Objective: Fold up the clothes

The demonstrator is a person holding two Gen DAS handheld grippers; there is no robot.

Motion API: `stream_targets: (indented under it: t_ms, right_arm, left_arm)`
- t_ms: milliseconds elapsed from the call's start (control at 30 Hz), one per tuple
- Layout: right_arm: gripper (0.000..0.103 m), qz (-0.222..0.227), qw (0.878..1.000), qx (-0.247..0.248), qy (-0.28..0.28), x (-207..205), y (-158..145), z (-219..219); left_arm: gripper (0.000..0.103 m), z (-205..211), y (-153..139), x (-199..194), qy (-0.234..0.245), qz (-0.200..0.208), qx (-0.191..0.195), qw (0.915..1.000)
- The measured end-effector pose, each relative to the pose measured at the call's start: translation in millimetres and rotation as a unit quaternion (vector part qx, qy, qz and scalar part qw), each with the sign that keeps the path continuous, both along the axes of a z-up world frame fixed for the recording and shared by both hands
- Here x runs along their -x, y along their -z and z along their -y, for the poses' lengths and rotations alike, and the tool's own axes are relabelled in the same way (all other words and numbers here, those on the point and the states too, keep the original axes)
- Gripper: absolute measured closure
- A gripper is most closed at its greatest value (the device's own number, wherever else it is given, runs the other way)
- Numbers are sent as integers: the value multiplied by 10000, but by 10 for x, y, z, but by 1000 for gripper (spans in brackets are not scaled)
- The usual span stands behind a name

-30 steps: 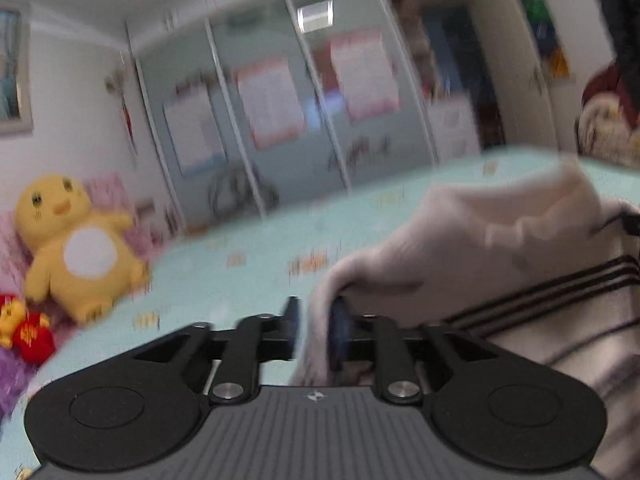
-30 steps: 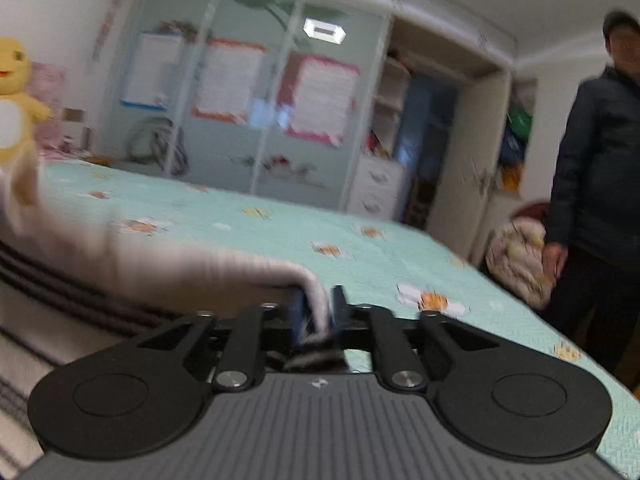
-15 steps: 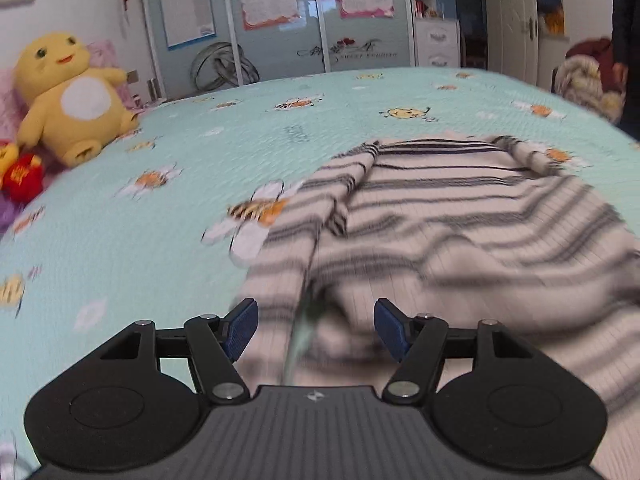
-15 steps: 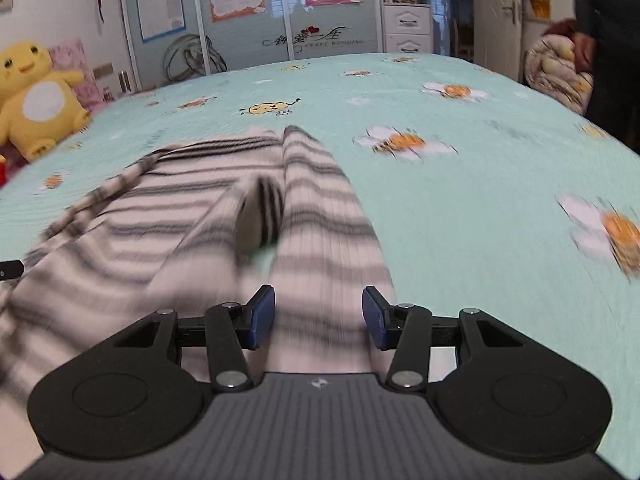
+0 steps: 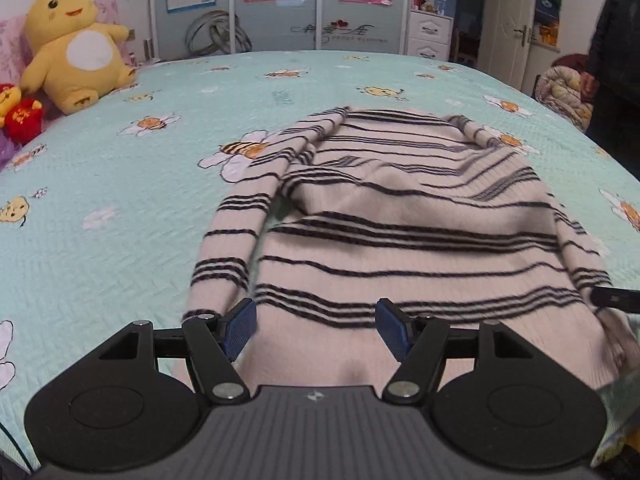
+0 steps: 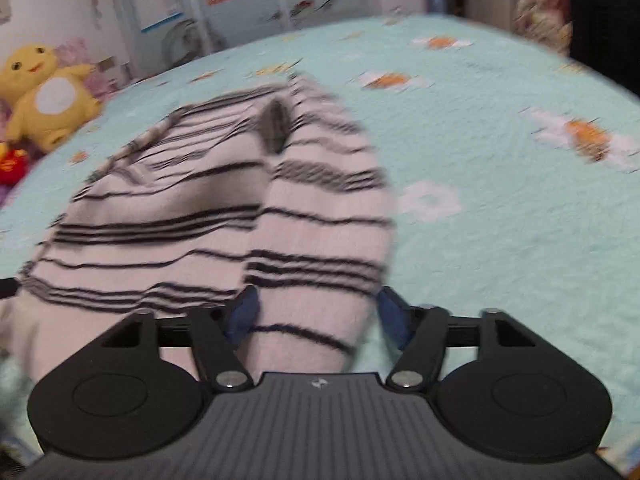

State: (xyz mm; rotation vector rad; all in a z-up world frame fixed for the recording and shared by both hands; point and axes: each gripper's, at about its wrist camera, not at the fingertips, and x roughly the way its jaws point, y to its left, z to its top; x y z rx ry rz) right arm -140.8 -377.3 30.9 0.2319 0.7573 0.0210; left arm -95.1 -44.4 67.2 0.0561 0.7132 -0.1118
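A cream sweater with black stripes (image 5: 400, 240) lies spread on the mint bedspread (image 5: 120, 220), one sleeve along each side. My left gripper (image 5: 316, 320) hovers open over the near hem by the left sleeve (image 5: 232, 240), its blue pads clear of the cloth. In the blurred right wrist view the same sweater (image 6: 160, 240) lies below my right gripper (image 6: 316, 312). Its jaws are opening and straddle the right sleeve (image 6: 320, 220) without pressing on it. A tip of the right gripper (image 5: 616, 300) shows at the sweater's right corner.
A yellow plush toy (image 5: 76, 48) and a red one (image 5: 24, 120) sit at the bed's far left. A person in dark clothes (image 5: 616, 60) stands past the right edge beside a bundled quilt (image 5: 568, 92). Wardrobe doors (image 5: 280, 8) stand behind the bed.
Both grippers held sweater cloth raised a second ago. They swung down and let go, the jaws spread, and the sweater now lies flat on the bed.
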Motion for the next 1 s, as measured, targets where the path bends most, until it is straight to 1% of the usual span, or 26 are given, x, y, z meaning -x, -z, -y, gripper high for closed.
stream_targets:
  t_ms: [33, 67, 100, 133, 200, 233, 267, 300, 333, 367, 400, 433, 500, 567, 633, 667, 700, 767, 800, 833, 867, 900, 967, 1000]
  right_arm:
    - [33, -27, 10000, -23, -56, -33, 11, -2]
    - [35, -53, 9999, -46, -112, -66, 22, -4]
    - [47, -80, 9998, -68, -168, -98, 34, -7]
    - [75, -67, 9997, -16, -218, -131, 11, 6]
    - [94, 25, 9995, 245, -173, -210, -104, 96]
    - [99, 162, 9984, 542, -54, -261, -191, 157]
    - [99, 437, 9921, 1153, 213, -318, -289, 209]
    - [99, 771, 9772, 1901, 547, -373, -387, 252]
    - [97, 1112, 9533, 2657, 905, -437, -460, 301]
    - [94, 1364, 9302, 3187, 1202, -508, -508, 372]
    - [88, 1401, 9217, 3347, 1367, -593, -549, 470]
    - [77, 1259, 9282, 3208, 1404, -677, -585, 570]
    - [65, 1048, 9500, 2619, 1337, -723, -600, 679]
    - [62, 917, 9666, 2115, 1118, -624, -514, 626]
    - [59, 644, 9873, 1276, 695, -493, -347, 526]
    - [59, 465, 9943, 818, 498, -436, -249, 474]
    - [59, 264, 9985, 358, 317, -385, -146, 421]
    - [59, -108, 9994, -309, 86, -311, 43, 303]
    - [58, -155, 9988, -471, 40, -284, 94, 250]
    - [53, -80, 9988, -473, 26, -259, 104, 193]
    - [51, -35, 9987, -500, -18, -276, 103, 150]
    - [51, -27, 9983, -576, -84, -319, 103, 118]
    - [51, -33, 9970, -735, -245, -412, 106, 51]
    - [51, -59, 9966, -746, -352, -467, 110, 19]
  left_arm:
    - [34, 31, -6, 23, 43, 10, -57, 10000]
    - [34, 59, -20, 45, 87, 26, -127, 9999]
    - [33, 74, -32, 69, 110, 40, -184, 9998]
    - [33, 79, -39, 77, 110, 50, -232, 9997]
    - [33, 82, -50, 90, 97, 62, -315, 9994]
    - [33, 72, -47, 87, 59, 47, -327, 9994]
    - [33, 59, -38, 80, 14, 22, -333, 9994]
    - [33, 47, -29, 73, -31, -3, -339, 9994]
    - [33, 35, -20, 65, -73, -27, -344, 9994]
    - [33, 24, -12, 62, -107, -37, -351, 9993]
    - [33, 14, -5, 64, -136, -27, -366, 9992]
    - [33, 4, 4, 66, -171, -10, -398, 9991]
    - [33, -22, 34, 57, -319, 42, -553, 9979]
    - [32, -88, 69, 25, -571, 52, -648, 9963]
    - [32, -214, 102, -33, -857, 2, -572, 9947]
    - [32, -289, 118, -71, -997, -21, -517, 9937]
    - [32, -363, 134, -108, -1136, -43, -463, 9924]
    - [33, -491, 178, -191, -1359, -52, -453, 9897]
    - [33, -538, 215, -248, -1427, -70, -503, 9885]
    - [33, -589, 256, -310, -1493, -113, -541, 9873]
    - [33, -646, 303, -377, -1561, -206, -528, 9861]
    - [33, -709, 345, -434, -1640, -297, -430, 9851]
    - [33, -831, 405, -525, -1731, -421, -41, 9840]
    - [38, -885, 425, -566, -1751, -461, 161, 9833]
